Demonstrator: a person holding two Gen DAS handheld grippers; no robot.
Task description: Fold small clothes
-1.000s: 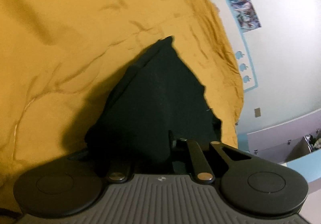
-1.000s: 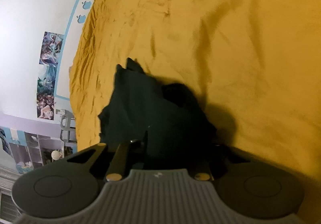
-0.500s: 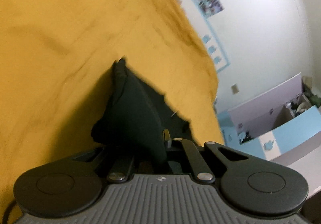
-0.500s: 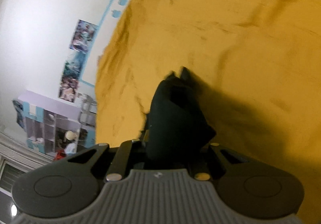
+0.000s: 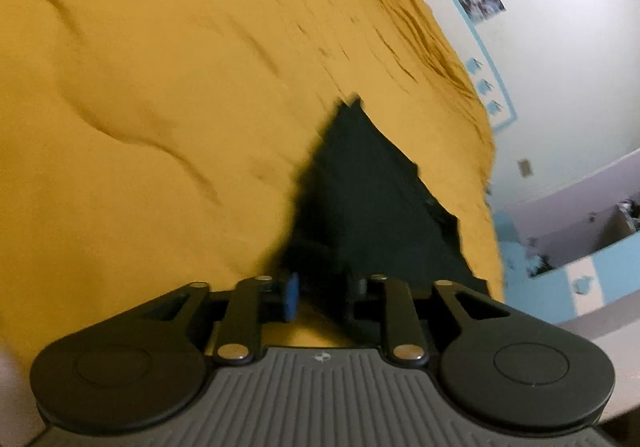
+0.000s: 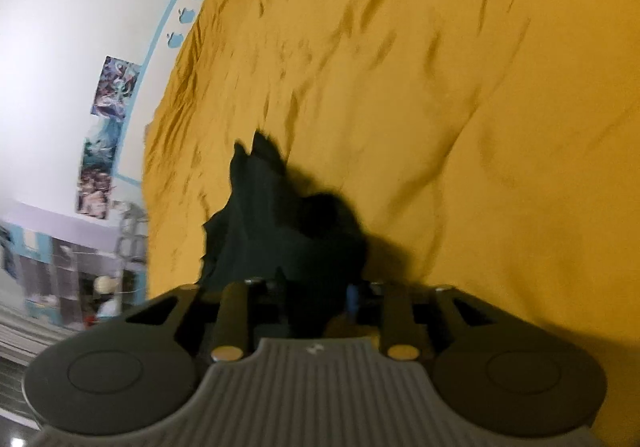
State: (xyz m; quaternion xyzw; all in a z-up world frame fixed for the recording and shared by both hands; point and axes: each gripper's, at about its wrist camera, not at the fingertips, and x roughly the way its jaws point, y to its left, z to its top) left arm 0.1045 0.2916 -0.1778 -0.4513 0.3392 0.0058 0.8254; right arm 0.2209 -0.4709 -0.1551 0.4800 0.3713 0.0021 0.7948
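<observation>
Both grippers' jaws are opening. On the left gripper (image 5: 322, 297), a blue pad (image 5: 291, 297) stands apart from the opposite finger, with yellow cover visible in the gap; the black garment (image 5: 372, 207) reaches that far finger, and no pad presses it. On the right gripper (image 6: 316, 299), the fingers also stand apart, the garment's (image 6: 276, 231) near edge lying between them, unpinched. Garment lies crumpled on the wrinkled yellow bedcover (image 5: 160, 87), near the bed's edge beside a white wall (image 6: 72, 27) with posters (image 6: 114, 91).
</observation>
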